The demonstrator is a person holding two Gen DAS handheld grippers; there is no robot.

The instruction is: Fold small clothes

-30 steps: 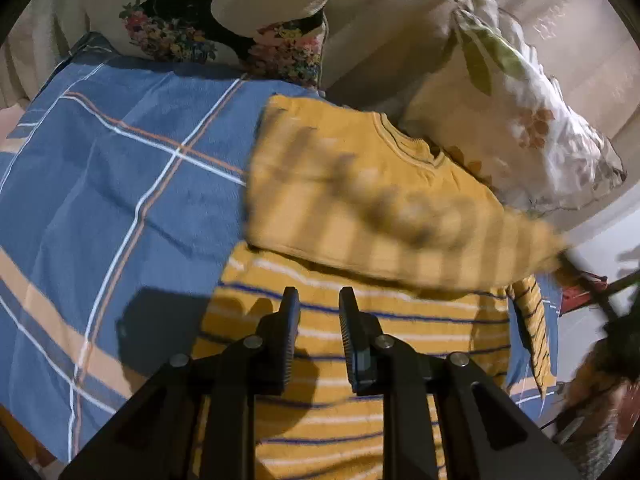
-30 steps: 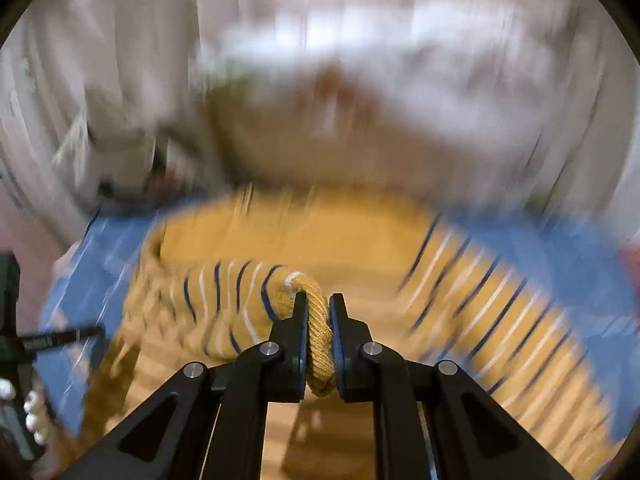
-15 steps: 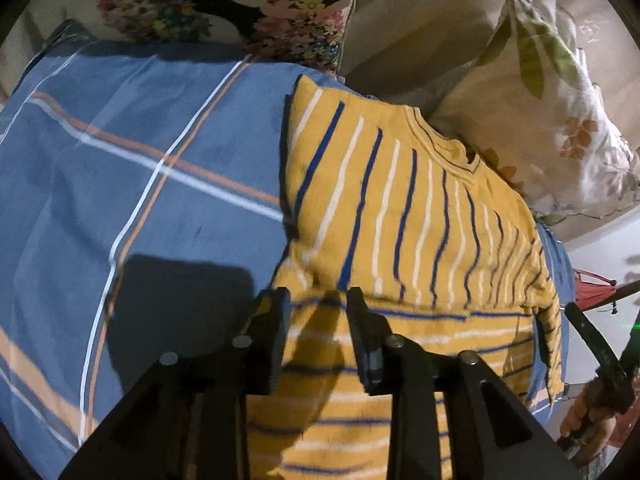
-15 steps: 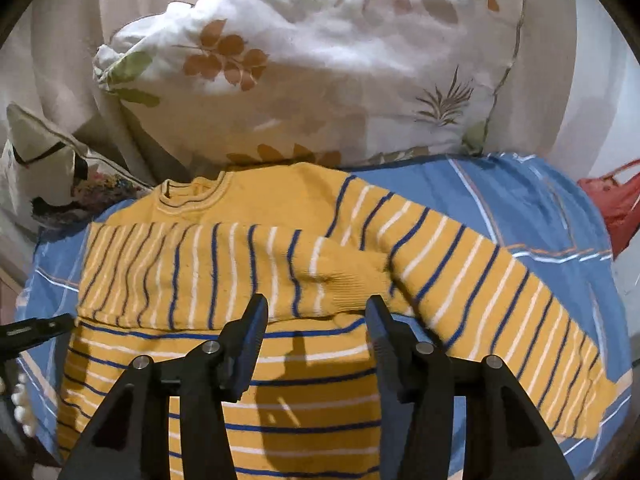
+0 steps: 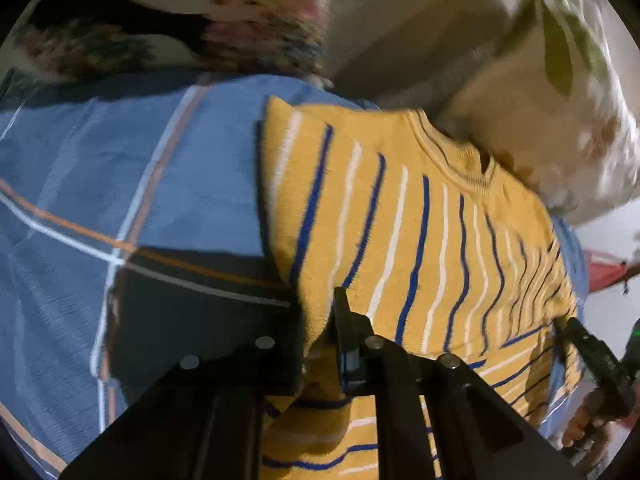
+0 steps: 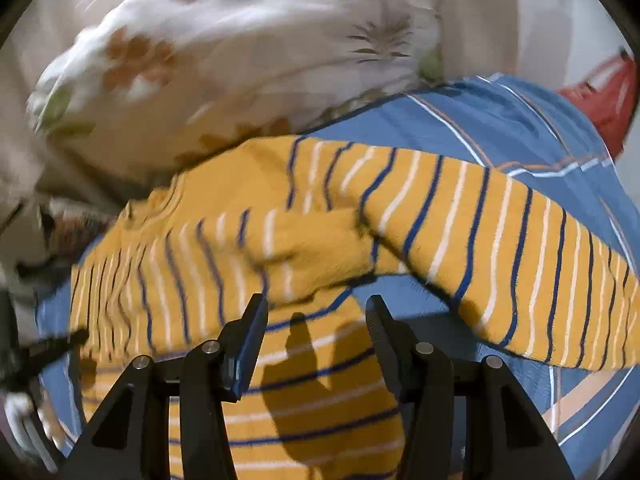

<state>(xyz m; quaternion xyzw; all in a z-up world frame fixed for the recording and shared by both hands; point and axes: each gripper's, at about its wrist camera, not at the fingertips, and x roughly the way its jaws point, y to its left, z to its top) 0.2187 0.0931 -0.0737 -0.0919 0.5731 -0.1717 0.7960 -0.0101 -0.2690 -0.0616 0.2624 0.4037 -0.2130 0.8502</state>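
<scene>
Folded across the chest since a second ago, one sleeve of the yellow striped sweater (image 6: 256,248) is now lying flat on the blue plaid bedsheet (image 5: 120,184), below the leaf-print pillow (image 6: 248,64). The left hand-held gripper (image 5: 320,344), whose jaws have just been closing, is pinching the garment's side edge. The right hand-held gripper (image 6: 316,340) is hovering wide apart and empty above the body. Judging by the other sleeve (image 6: 500,248) trailing outward, the next move is calling for folding it inward too.
</scene>
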